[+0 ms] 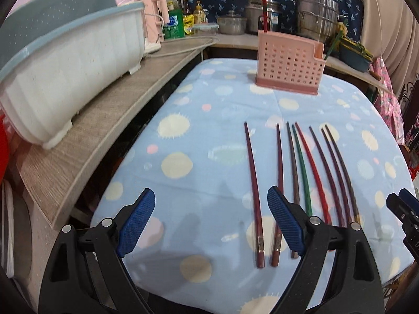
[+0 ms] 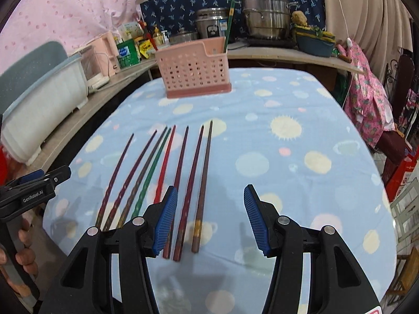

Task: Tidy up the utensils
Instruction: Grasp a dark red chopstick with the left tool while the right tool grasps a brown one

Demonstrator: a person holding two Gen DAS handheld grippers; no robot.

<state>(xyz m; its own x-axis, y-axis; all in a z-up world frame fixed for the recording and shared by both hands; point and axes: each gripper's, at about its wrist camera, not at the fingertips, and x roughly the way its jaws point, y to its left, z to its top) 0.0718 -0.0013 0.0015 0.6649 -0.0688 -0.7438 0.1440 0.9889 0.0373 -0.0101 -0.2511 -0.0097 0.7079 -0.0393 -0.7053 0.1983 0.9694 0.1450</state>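
Blue-padded and black, the left gripper (image 1: 210, 201) and right gripper (image 2: 208, 198) hover with jaws spread wide and empty over eight lacquered chopsticks (image 1: 301, 167) lying side by side on a dotted blue tablecloth (image 2: 301, 157), near a pink perforated plastic utensil holder (image 1: 289, 64). Only the right wrist view shows "GenRobot.AI" lettering (image 2: 33, 196) on the left tool.

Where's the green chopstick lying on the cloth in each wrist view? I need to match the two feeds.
Left wrist view: the green chopstick lies right of centre, fourth from the left in the row, just left of the bright red chopstick.
Right wrist view: the green chopstick lies left of centre, again fourth from the left.
Shared landmark: the pink basket standing beyond the row's far tips.
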